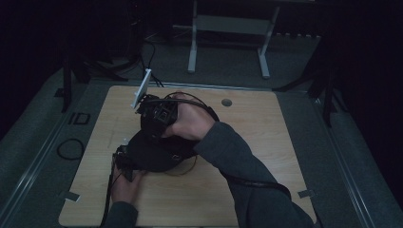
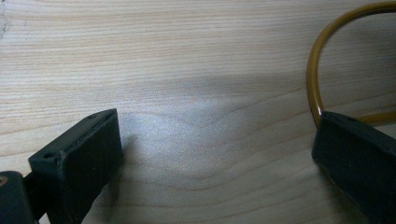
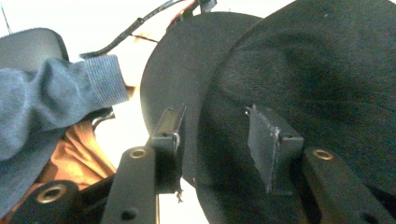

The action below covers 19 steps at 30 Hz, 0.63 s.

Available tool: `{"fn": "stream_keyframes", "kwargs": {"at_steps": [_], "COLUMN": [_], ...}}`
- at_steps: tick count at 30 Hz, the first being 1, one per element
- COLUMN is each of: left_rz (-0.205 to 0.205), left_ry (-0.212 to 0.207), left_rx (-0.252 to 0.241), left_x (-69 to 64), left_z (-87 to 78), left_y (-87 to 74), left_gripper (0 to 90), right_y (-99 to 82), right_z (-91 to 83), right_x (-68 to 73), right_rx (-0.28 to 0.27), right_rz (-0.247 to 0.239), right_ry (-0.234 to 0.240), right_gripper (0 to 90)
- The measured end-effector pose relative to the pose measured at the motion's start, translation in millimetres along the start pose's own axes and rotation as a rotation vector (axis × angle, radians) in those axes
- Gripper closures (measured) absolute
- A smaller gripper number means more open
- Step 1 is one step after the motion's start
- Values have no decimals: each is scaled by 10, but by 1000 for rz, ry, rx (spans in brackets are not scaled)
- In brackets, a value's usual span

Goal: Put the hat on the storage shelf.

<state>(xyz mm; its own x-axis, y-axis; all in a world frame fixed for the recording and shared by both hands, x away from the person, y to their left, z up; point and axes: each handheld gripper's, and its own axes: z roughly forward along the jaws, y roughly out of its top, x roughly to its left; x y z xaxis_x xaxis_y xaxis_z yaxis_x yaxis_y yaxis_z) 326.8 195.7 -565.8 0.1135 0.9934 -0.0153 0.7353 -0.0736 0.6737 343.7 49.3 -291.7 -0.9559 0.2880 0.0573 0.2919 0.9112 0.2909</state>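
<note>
A person at a wooden worktop (image 1: pixel 266 142) works a black cap (image 1: pixel 154 153) lying left of centre. The right tool (image 3: pixel 219 140) straddles its fabric, jaws spread; the left tool (image 2: pixel 215 154) hovers spread over bare wood. Apparently mid-grasp, closing next.

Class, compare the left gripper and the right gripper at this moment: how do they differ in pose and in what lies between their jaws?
The left gripper sits low at the table, jaws wide, with bare wood between them; the right gripper is higher, over the black hat, with hat fabric between its jaws. A yellowish cord runs beside the left gripper. Both are open and hand-held.
</note>
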Motion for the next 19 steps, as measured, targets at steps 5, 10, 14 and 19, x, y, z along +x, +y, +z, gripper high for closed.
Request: {"fn": "stream_keyframes", "kwargs": {"at_steps": [5, 10, 14, 19], "left_rz": [0, -2, -1, -2], "left_ry": [0, -1, -2, -2], "left_rx": [0, 1, 1, 1], "left_x": [0, -1, -1, -1], "left_z": [0, 0, 0, 0], "left_y": [0, 0, 0, 0], "left_gripper": [12, 12, 12, 12], "right_y": [-53, -99, -144, -194], "right_z": [-82, -148, -177, -198], "right_x": [-10, -35, -57, -95], "right_rx": [-47, -79, -92, -101], "right_rz": [4, 15, 22, 33], "right_ry": [7, -3, -16, -19], "right_gripper": [602, 668, 713, 720]}}
